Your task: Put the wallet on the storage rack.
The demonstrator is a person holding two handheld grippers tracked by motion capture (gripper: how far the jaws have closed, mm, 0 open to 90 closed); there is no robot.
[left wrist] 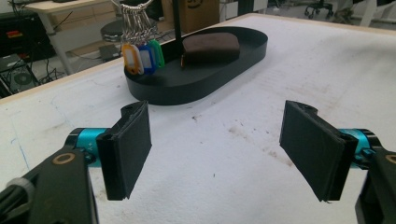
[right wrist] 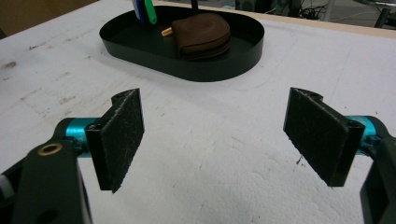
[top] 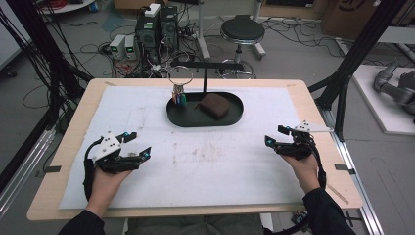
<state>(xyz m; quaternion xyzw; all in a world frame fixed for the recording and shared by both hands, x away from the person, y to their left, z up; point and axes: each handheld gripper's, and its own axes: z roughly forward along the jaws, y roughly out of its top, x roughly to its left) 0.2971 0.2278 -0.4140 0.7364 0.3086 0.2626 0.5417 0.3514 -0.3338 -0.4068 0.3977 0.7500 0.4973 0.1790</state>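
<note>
Right gripper view: right gripper (right wrist: 212,140) gapes wide, holding nothing; key tags (right wrist: 144,11) cut off above the tray (right wrist: 219,70)

A brown pouch (top: 214,105) lies in the black tray (top: 181,119) (key tags (left wrist: 142,58) orange, blue, green)

My left claw (top: 138,145) and right claw (top: 275,135): black bodies, teal joints, flat black pads, grey three-cornered top plates, trailing black cables; my sleeves dark.

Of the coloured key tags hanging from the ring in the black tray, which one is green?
The green tag is the one at the end nearest the brown pouch. The blue tag hangs in the middle and the orange tag at the far end.
</note>
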